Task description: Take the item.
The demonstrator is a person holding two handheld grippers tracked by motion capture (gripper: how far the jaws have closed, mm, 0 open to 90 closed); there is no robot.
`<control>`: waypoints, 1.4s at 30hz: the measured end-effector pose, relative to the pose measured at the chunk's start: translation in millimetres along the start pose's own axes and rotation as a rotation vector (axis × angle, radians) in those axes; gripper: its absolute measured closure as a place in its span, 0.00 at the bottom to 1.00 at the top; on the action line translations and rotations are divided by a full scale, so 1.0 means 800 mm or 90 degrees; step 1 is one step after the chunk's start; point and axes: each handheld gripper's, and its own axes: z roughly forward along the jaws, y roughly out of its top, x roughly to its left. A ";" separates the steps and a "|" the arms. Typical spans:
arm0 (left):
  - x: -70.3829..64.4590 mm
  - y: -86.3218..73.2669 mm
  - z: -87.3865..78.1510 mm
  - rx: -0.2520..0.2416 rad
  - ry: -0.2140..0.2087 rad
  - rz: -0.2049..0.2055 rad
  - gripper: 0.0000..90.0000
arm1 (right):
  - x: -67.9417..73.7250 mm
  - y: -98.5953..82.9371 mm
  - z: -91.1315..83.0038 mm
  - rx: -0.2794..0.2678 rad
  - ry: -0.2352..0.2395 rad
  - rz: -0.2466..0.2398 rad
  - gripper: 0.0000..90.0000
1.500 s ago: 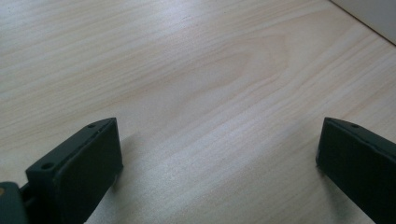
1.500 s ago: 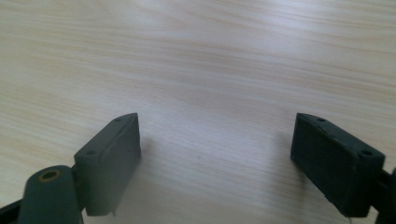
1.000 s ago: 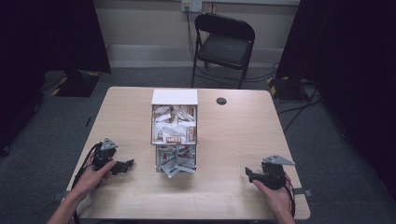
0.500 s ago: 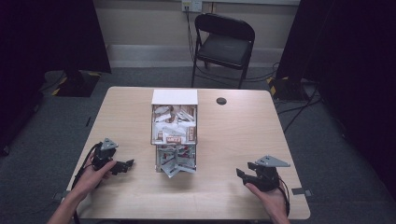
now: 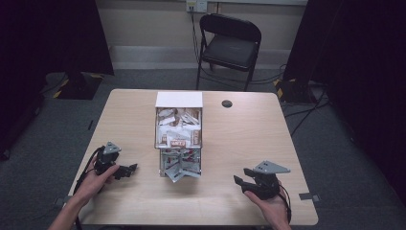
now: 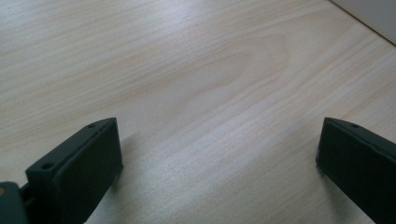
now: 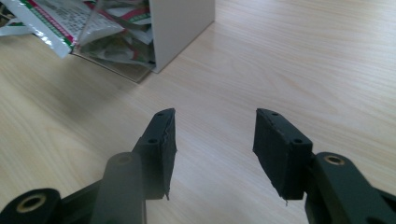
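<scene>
A white open-fronted box (image 5: 178, 125) full of small paper packets stands in the middle of the table (image 5: 239, 143). Several packets (image 5: 179, 165) spill out of its near end; the box's corner (image 7: 180, 28) and loose packets (image 7: 60, 25) show at the upper left in the right gripper view. My left gripper (image 5: 130, 168) rests near the table's left front, held in a hand, jaws wide open over bare wood (image 6: 210, 93). My right gripper (image 5: 239, 181) sits at the right front, pointing left toward the box. It is open and empty (image 7: 215, 135).
A small black round cap (image 5: 227, 103) is set into the table behind the box on the right. A black folding chair (image 5: 230, 45) stands beyond the far edge. Cables (image 5: 297, 112) lie on the grey floor.
My right gripper has moved left along the front edge, toward the spilled packets. The left gripper and the box have stayed put.
</scene>
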 end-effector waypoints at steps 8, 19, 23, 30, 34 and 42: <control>0.000 0.000 0.000 0.000 -0.002 -0.001 0.00 | 0.027 0.012 0.011 -0.004 0.039 -0.038 0.53; 0.000 0.000 0.000 0.001 -0.001 0.001 0.00 | 0.067 0.034 0.021 -0.026 0.078 -0.078 0.50; 0.000 0.000 0.000 0.000 -0.001 0.001 0.00 | 0.079 0.043 0.026 -0.038 0.087 -0.096 0.50; 0.000 0.000 0.000 0.000 -0.001 0.001 0.00 | 0.103 0.056 0.041 -0.044 0.100 -0.141 0.52; 0.000 0.000 0.000 0.000 -0.001 0.001 0.00 | 0.112 0.061 0.049 -0.047 0.108 -0.156 0.53; 0.000 0.000 0.000 0.000 -0.001 0.001 0.00 | 0.124 0.067 0.065 -0.044 0.113 -0.172 0.53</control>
